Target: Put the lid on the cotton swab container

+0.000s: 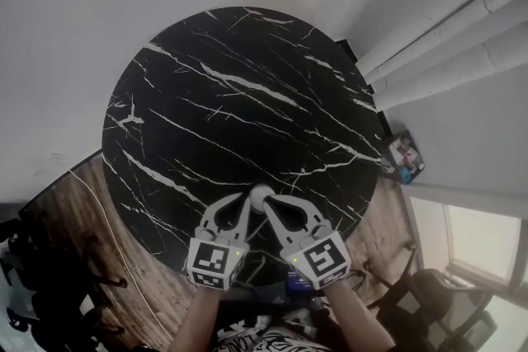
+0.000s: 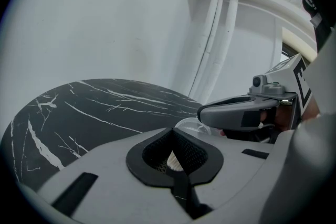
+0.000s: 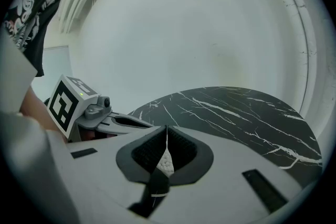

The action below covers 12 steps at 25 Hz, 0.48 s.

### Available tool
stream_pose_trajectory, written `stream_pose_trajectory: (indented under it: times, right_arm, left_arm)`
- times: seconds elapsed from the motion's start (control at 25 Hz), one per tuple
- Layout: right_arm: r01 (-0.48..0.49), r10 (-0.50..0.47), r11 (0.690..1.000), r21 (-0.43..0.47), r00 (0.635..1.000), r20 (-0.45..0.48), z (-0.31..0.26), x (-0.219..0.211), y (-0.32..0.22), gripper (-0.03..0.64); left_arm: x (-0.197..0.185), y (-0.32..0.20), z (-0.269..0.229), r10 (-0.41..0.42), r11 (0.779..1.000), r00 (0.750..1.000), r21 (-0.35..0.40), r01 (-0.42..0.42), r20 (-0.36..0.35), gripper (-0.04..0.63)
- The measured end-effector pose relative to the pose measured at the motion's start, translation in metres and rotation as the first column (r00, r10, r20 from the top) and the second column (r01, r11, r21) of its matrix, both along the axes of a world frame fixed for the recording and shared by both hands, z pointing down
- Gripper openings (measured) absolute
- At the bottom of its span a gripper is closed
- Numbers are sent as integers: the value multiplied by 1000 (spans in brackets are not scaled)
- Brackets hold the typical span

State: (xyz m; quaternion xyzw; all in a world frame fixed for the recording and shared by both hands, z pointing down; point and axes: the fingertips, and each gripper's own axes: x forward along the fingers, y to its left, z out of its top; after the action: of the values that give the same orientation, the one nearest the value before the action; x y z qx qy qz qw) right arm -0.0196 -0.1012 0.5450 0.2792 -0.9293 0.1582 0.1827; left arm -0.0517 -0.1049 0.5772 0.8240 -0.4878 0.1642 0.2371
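Observation:
A small round cotton swab container (image 1: 261,195) stands near the front edge of the black marble table (image 1: 239,95). Both grippers meet at it. My left gripper (image 1: 245,204) comes from the left; in the left gripper view (image 2: 176,157) its jaws are shut, with the white container (image 2: 175,162) showing in the gap between them. My right gripper (image 1: 271,205) comes from the right, its jaws shut on the thin clear lid (image 3: 166,139), seen edge-on above white swab heads (image 3: 166,165). From the left gripper view the lid (image 2: 189,126) is a clear disc under the right gripper's finger (image 2: 236,113).
The table stands by a white wall, with white pipes (image 1: 445,37) running at the right. A small colourful box (image 1: 406,157) lies on the floor beside the table. Dark chair parts (image 1: 445,301) crowd the lower right, and wooden floor (image 1: 74,210) shows at the left.

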Motion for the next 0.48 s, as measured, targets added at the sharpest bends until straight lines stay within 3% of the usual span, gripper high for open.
stream_pose_trajectory:
  times: [0.48]
  right_arm:
    - [-2, 1, 1000, -18, 1000, -32, 13, 4, -2, 18]
  left_arm:
    - [3, -1, 0, 8, 1000, 1000, -3, -8, 2, 14]
